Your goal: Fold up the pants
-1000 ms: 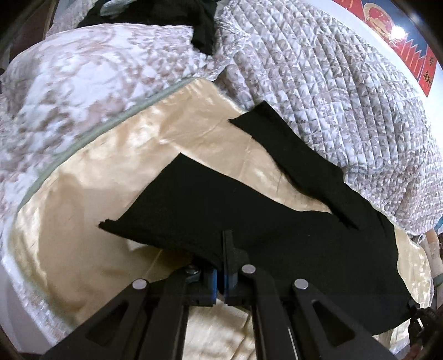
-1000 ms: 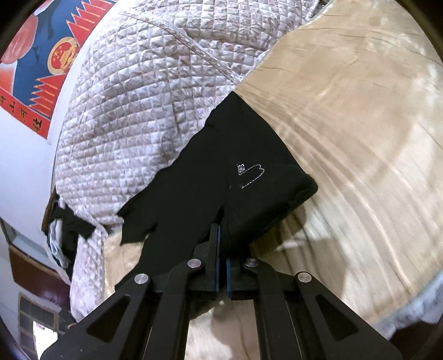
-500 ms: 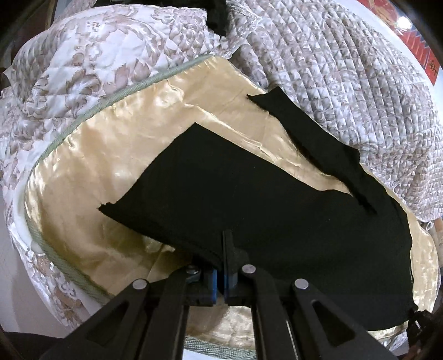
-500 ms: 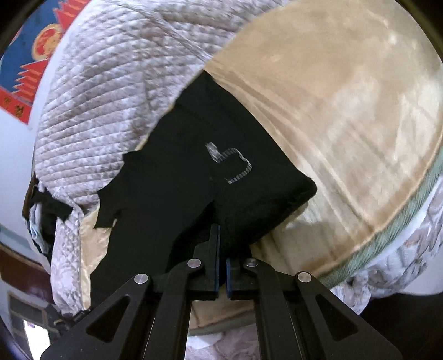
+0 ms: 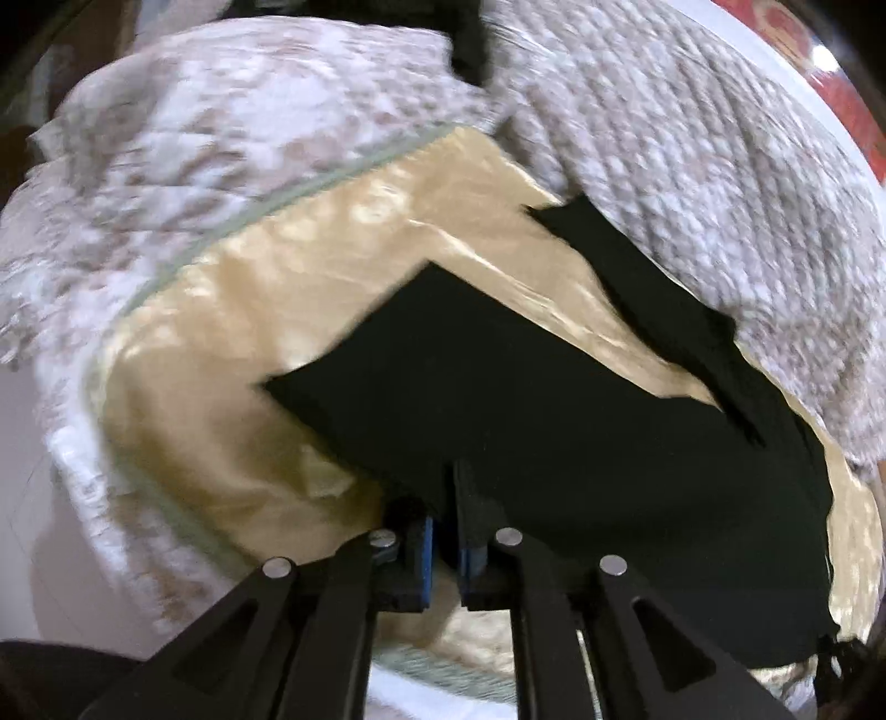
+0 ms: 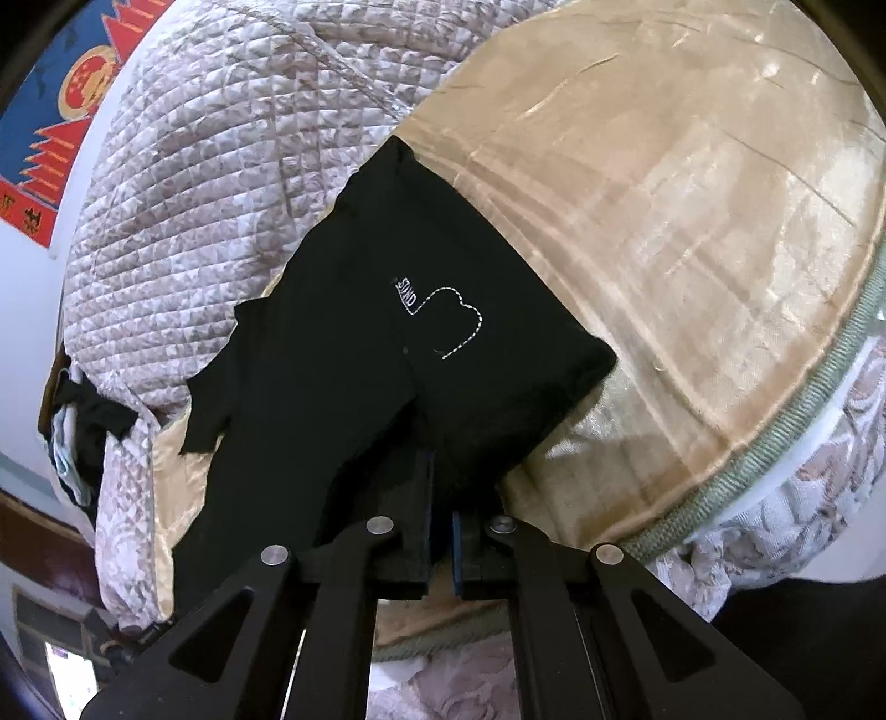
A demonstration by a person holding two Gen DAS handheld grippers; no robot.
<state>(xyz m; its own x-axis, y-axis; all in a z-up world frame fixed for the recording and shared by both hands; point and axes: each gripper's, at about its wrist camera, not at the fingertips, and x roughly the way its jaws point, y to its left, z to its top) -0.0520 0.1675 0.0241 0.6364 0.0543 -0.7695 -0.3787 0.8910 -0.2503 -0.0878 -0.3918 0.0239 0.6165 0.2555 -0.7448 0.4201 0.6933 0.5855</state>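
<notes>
The black pants lie spread on a golden satin bed cover, one leg reaching up toward the quilt. My left gripper is at their near edge. Its jaws are opening, a narrow gap shows between the blue pads, and the cloth edge sits loosely at the tips. In the right wrist view the pants show a white stitched logo and a folded waist end. My right gripper is at that end, its jaws also opening with the fabric still between them but not pinched.
A grey-white quilted blanket is bunched behind the satin cover, whose green corded rim marks the bed's edge. Dark clothing lies on the quilt farther back. More clothes are heaped at the left, under a red and blue wall poster.
Both grippers were clamped tight on the pants' near edge; now a small gap shows between each pair of pads. Both hands have shifted a little across the bed and lower.
</notes>
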